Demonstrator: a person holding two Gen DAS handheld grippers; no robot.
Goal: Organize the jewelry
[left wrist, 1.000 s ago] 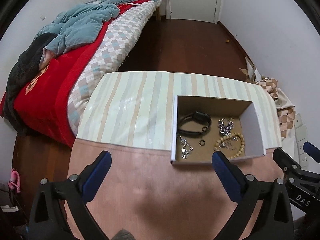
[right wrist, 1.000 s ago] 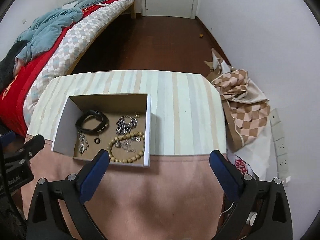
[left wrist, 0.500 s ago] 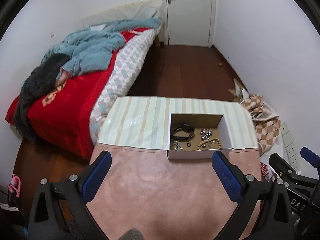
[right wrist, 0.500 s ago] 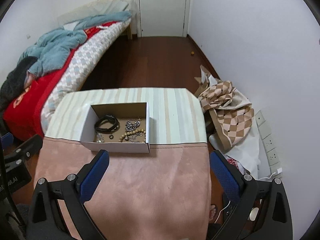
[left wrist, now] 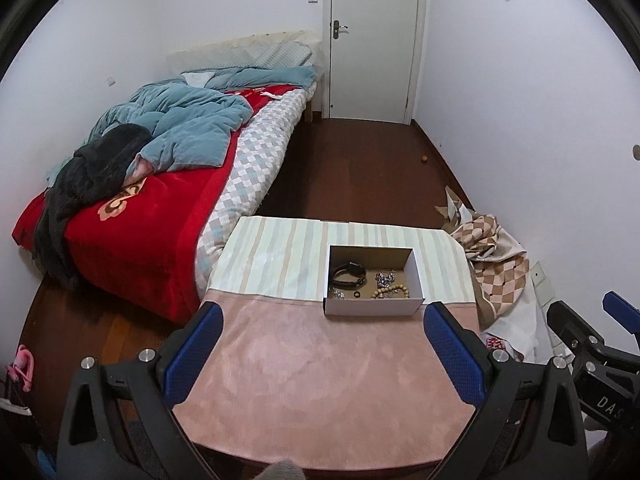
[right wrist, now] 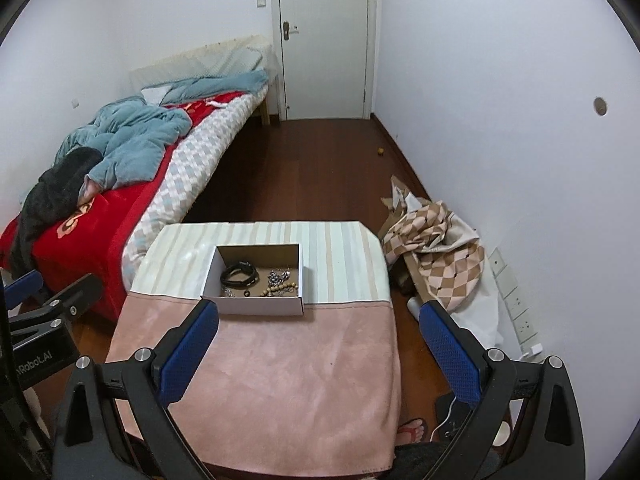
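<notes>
Cardboard box (left wrist: 374, 306) on the table (left wrist: 320, 380), across the seam between pink plush and striped cloth, holding 1 black strap (left wrist: 349, 273), wooden beads (left wrist: 391, 292), a small ring (left wrist: 357, 294) and tangled silver chains (left wrist: 385, 278). Left gripper (left wrist: 320, 360) and right gripper (right wrist: 316, 354) both gaping wide, empty, well short of the box. Likely trouble: fine chains snagging beads, lifting together; light box sliding on slick cloth.

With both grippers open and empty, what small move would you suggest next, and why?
Probably bring the right gripper down toward the cardboard box. Its jaws are wide open and empty, well short of the box, where the black bracelet and bead bracelet lie loose.
</notes>
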